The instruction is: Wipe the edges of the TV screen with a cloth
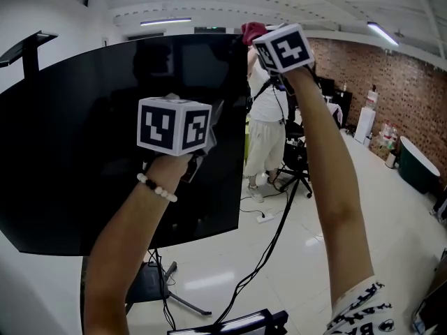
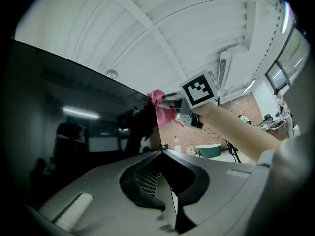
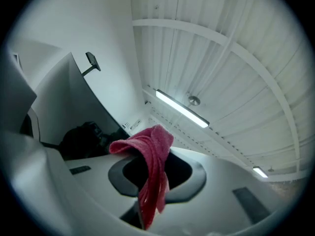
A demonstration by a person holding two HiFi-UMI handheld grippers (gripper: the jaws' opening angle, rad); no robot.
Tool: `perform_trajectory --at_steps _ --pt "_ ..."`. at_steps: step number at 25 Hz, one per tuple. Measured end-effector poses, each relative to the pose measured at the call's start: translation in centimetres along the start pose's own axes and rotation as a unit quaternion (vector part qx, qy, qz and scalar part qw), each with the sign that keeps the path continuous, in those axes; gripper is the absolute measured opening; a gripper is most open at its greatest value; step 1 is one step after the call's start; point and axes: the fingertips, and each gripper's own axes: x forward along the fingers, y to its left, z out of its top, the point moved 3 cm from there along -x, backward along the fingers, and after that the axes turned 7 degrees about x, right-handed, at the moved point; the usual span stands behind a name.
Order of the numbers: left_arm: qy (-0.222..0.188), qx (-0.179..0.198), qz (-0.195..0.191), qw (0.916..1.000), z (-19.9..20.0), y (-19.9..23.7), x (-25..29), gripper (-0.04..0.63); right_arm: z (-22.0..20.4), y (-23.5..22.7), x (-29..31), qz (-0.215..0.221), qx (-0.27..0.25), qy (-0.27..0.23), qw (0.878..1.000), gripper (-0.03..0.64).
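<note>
Nearest the camera, the left forearm rises from 7 o'clock in the head view, a bead bracelet at its wrist. The left hand-held gripper is held in front of the middle of the TV; its own view shows the jaws pressed together with nothing between them. Whether it touches the glass cannot be told.

The right arm reaches up from 5 o'clock towards 12 o'clock. The right hand-held gripper is pinching a red cloth, which bunches above the jaws and hangs down between them. The cloth sits at the TV's top right corner, about 1 o'clock on the screen, right at the edge; the left gripper view shows it against that corner too.

The TV is dark and glossy and fills the head view from 9 o'clock to the centre.

Beyond its right edge, at 3 o'clock from the screen, a person in light clothes stands on the pale floor, with a black cable trailing across it. Farthest off, at 2 o'clock, is a brick wall.
</note>
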Motion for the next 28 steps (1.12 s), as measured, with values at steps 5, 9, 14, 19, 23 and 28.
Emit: perform_trajectory --at_steps 5,9,14,19,23,28 --pt "0.001 0.012 0.002 0.9999 0.4 -0.4 -0.1 -0.003 1.3 -1.0 -2.0 -0.007 0.027 -0.054 0.998 0.074" --pt "-0.004 0.020 0.002 0.9998 0.9 -0.7 -0.3 -0.003 0.9 0.0 -1.9 -0.014 -0.012 -0.054 0.998 0.074" --pt "-0.004 0.019 0.005 0.9998 1.0 -1.2 -0.8 -0.003 2.5 2.5 -2.3 0.000 -0.078 -0.051 0.996 0.074" --pt "-0.007 0.016 0.021 0.9996 0.8 0.6 -3.7 -0.003 3.1 4.4 -1.8 0.027 -0.060 -0.030 0.997 0.074" --pt "-0.010 0.011 0.031 0.9994 0.6 2.2 -7.0 -0.003 4.4 7.4 -2.3 0.048 -0.045 -0.035 0.997 0.074" --pt "-0.008 0.010 0.055 0.9984 0.5 4.7 -11.8 -0.003 8.4 13.7 -2.3 0.091 -0.038 -0.055 0.994 0.074"
